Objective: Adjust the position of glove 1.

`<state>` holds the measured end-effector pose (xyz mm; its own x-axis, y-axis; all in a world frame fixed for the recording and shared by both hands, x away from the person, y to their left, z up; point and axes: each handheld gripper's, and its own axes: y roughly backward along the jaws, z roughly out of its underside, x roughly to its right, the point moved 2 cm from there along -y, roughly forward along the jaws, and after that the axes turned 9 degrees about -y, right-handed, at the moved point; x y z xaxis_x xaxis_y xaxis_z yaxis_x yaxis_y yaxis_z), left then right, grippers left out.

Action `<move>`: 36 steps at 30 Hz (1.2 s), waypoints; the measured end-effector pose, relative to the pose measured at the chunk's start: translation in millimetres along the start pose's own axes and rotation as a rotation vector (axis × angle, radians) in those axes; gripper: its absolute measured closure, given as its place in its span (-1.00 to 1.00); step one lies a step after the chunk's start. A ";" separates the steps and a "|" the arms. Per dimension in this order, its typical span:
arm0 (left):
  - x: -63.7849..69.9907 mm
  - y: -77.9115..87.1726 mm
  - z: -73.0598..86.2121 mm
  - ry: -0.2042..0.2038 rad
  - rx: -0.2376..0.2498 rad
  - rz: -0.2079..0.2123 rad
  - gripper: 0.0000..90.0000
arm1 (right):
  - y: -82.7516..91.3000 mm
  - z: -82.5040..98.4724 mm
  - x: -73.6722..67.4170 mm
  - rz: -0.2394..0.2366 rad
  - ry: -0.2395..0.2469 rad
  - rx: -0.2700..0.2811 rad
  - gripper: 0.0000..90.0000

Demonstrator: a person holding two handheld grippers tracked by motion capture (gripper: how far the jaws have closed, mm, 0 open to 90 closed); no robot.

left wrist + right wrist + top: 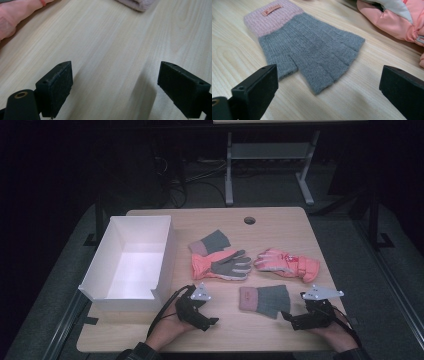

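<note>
Both tools rest low over the near edge of the bench [150, 325]. The left tool [207, 322] is held wide open with nothing between its jaws; bare wood is seen ahead of it in the left gripper view. The right tool [289, 319] is also held wide open and empty, jaws apart on either side of the knit glove [309, 52] in the right gripper view, not touching it.

The knit glove, grey with a pink cuff, lies flat near the near edge, right of centre, just left of the right tool and well right of the left tool. Its long axis runs left to right: cuff to the left, finger ends to the right, toward the right tool. The right hand is judged the nearer one, and the finger end is the part facing it.

A second knit glove [212, 241] lies farther back, touching a pink padded glove [220, 264]; another pink padded glove [287, 264] lies to its right. A white box [100, 270], open and empty, stands at the left, nearer the left tool.

Likely next step: the near knit glove is gripped by the right tool at its finger end, with a short reach left.
</note>
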<state>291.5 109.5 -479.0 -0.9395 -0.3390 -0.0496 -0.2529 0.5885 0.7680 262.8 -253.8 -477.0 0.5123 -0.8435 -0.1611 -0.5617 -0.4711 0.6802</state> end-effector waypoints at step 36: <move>-1.7 6.8 -2.5 0.061 0.036 -0.005 -0.74 | -16.5 -46.9 -16.1 -0.123 -0.074 -0.021 1.00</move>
<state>292.0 112.2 -472.1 -0.9225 -0.3858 -0.0132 -0.2667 0.6121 0.7445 294.3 -220.3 -452.1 0.5267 -0.7967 -0.2965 -0.4830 -0.5675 0.6668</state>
